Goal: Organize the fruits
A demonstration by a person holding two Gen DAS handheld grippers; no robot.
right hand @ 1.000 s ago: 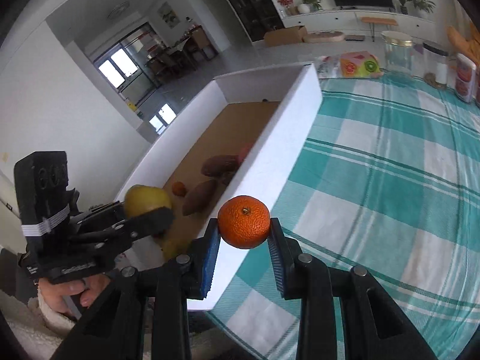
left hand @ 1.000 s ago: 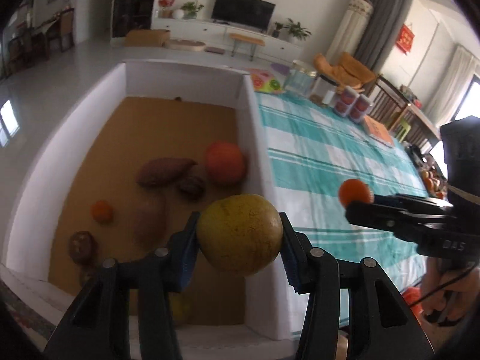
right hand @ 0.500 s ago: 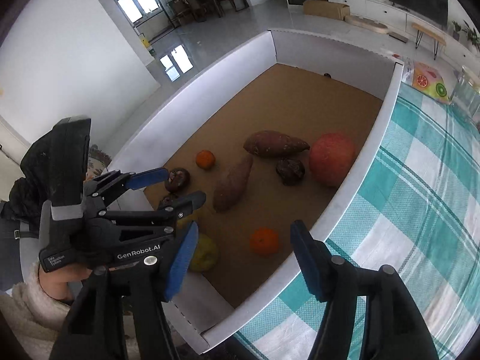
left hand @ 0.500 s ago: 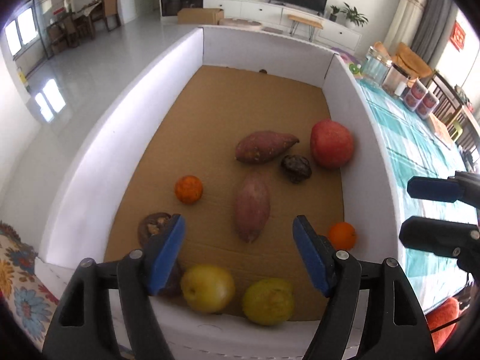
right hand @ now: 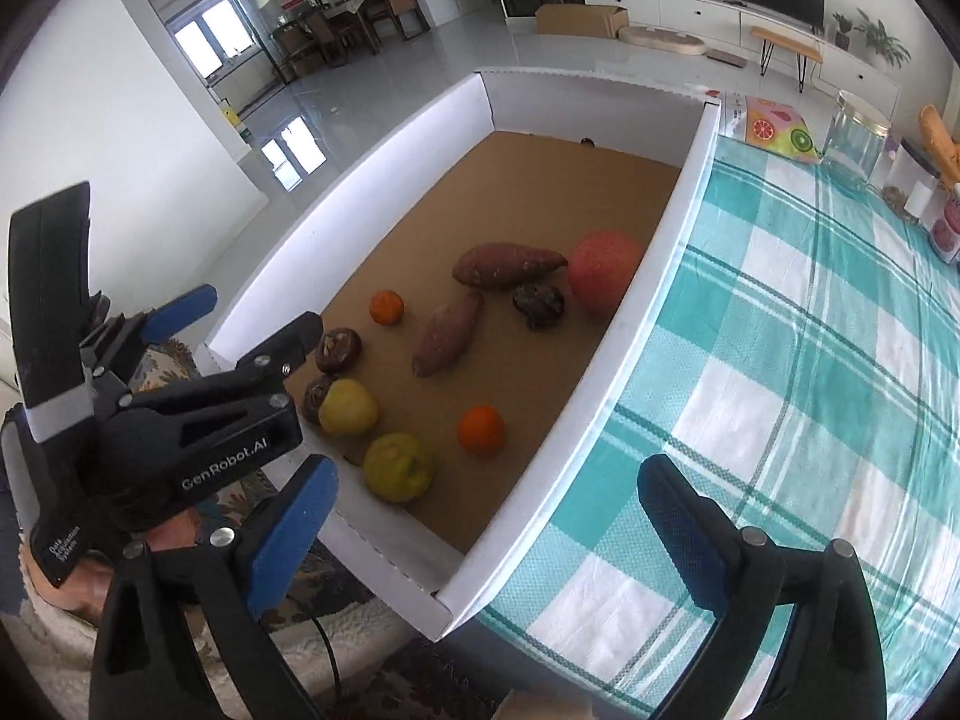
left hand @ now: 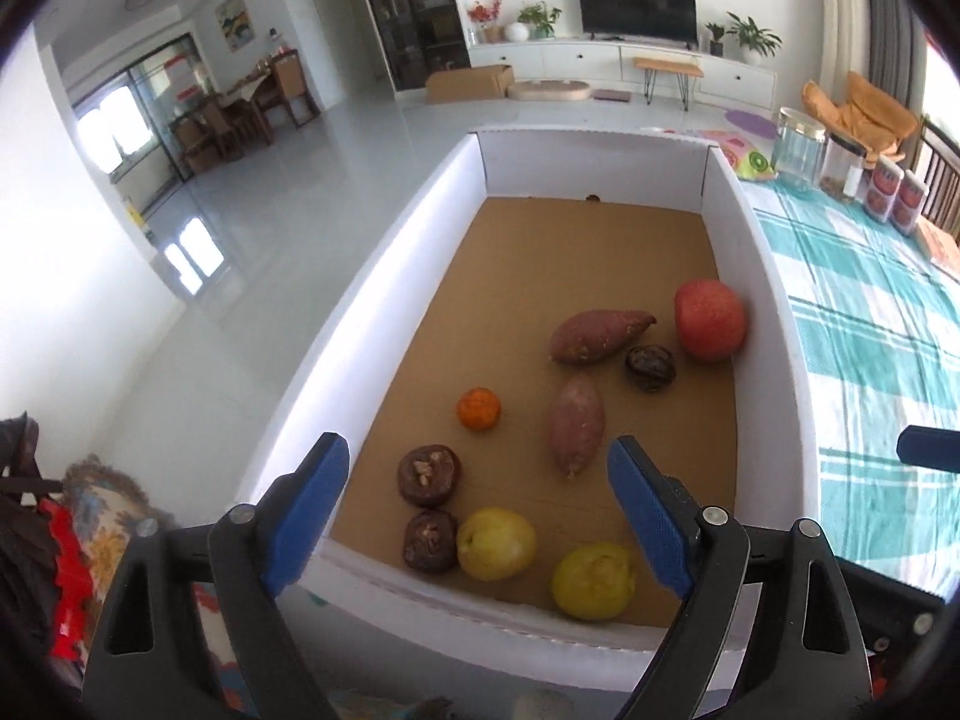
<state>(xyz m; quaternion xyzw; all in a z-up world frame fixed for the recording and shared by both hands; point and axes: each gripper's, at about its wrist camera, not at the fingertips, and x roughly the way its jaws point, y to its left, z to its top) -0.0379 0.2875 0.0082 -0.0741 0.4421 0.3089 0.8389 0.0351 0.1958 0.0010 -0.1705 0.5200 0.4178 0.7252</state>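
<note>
Fruit gathered on the brown floor of the white-walled box [left hand: 384, 300], mostly in the lower half of the left wrist frame. Two yellow citrus fruits low and centre, one [left hand: 495, 543] just beside a pair of dark split fruits [left hand: 429, 475], the other [left hand: 593, 581] nearer the bottom wall. A small mandarin [left hand: 479, 409] left of centre; a second mandarin [right hand: 480, 429] visible only in the right wrist view, by the box's right wall. Two sweet potatoes [left hand: 576, 423] at centre, one upright in frame and one lying slantwise above it, with a dark wrinkled fruit [left hand: 650, 367] and a large red apple [left hand: 710, 319] at centre right, tucked against the wall. Upper half of the box floor bare (room for sorting, probably).

Left gripper [left hand: 477, 516] spread wide and empty, hanging over the near end of the box, blue pads [left hand: 306, 504] framing the yellow pair. Likely raised there to keep clear of the fruit below. Right gripper [right hand: 480, 531] likewise wide and empty, at the bottom of its frame above the box's near corner and the edge of the teal checked tablecloth [right hand: 810, 360].

Beyond, at upper right, glass jars [left hand: 797, 147] on the cloth; living room with a television [left hand: 637, 12] at top.
</note>
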